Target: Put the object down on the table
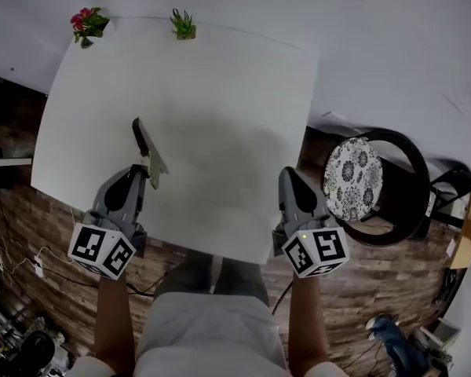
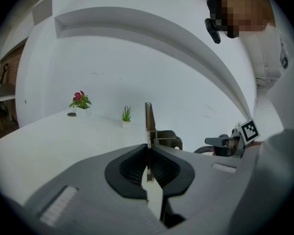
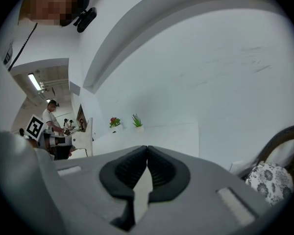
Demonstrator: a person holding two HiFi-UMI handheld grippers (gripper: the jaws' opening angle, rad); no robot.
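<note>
In the head view, my left gripper is shut on a thin flat object with a dark blade and a pale lower part. It stands over the white table near the front left. In the left gripper view the object appears edge-on, rising upright from between the shut jaws of the left gripper, with a small metal bracket on its right side. My right gripper hovers at the table's front right edge. In the right gripper view, the right gripper is shut with nothing between its pads.
Two small potted plants stand at the table's far edge, one with red flowers and one green. A dark round chair with a patterned cushion sits just right of the table. The floor is wood, with cables at the lower left.
</note>
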